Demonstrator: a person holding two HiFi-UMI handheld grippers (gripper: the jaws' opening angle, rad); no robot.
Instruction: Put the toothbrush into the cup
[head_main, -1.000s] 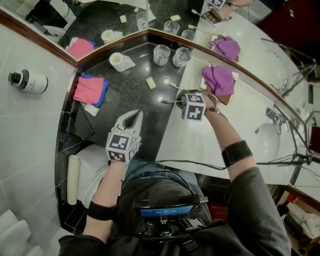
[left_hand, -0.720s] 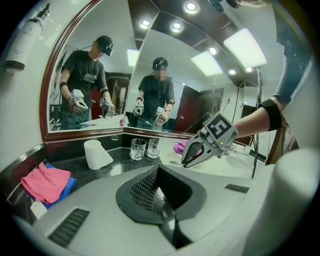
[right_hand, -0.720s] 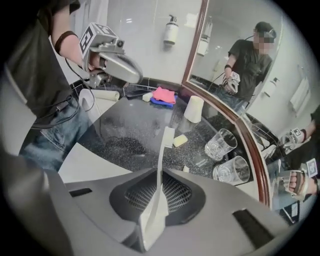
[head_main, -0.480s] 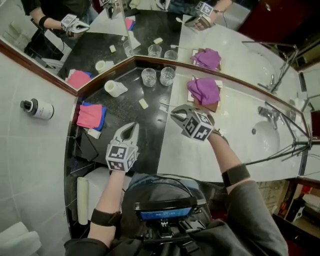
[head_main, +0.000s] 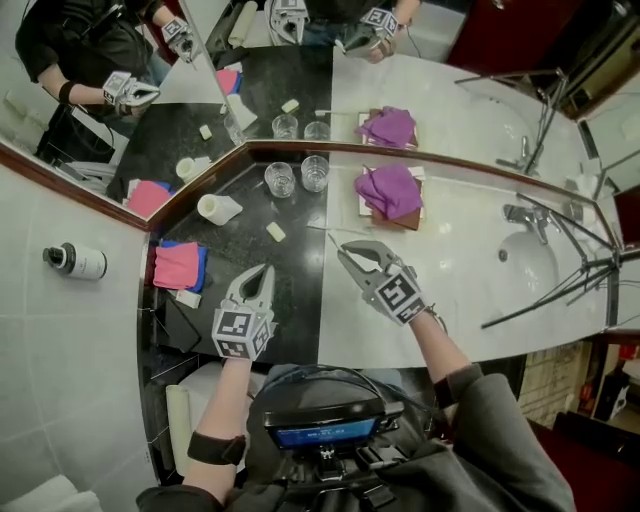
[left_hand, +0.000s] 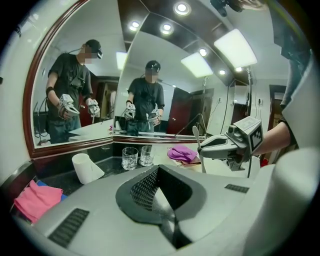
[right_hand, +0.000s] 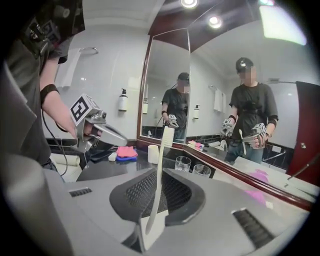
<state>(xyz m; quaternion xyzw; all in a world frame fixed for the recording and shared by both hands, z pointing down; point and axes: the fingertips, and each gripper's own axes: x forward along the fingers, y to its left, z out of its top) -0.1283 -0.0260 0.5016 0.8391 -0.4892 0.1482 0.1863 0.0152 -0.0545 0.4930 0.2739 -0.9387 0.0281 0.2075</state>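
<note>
My right gripper (head_main: 347, 252) is shut on a slim white toothbrush (right_hand: 159, 182), which stands upright between its jaws, head end up. In the left gripper view that gripper (left_hand: 216, 145) hangs above the pale counter with the toothbrush (left_hand: 200, 152) sticking out above and below its jaws. Two clear glass cups (head_main: 279, 178) (head_main: 314, 171) stand side by side at the back by the mirror, well beyond both grippers. Over the black counter my left gripper (head_main: 261, 275) is shut with nothing in it; its own view shows the jaws (left_hand: 162, 200) closed together.
A purple cloth (head_main: 388, 192) lies on a small tray behind the right gripper. A white paper cup (head_main: 218, 208) lies on its side, a soap bar (head_main: 273, 232) and a pink cloth (head_main: 177, 265) rest on the black counter. The sink (head_main: 527, 266) and faucet (head_main: 518, 215) are at the right.
My right gripper has lifted off the counter with the toothbrush and rolled, so the brush now stands upright. My left gripper has risen a little. The head view has tilted up toward the mirror.
</note>
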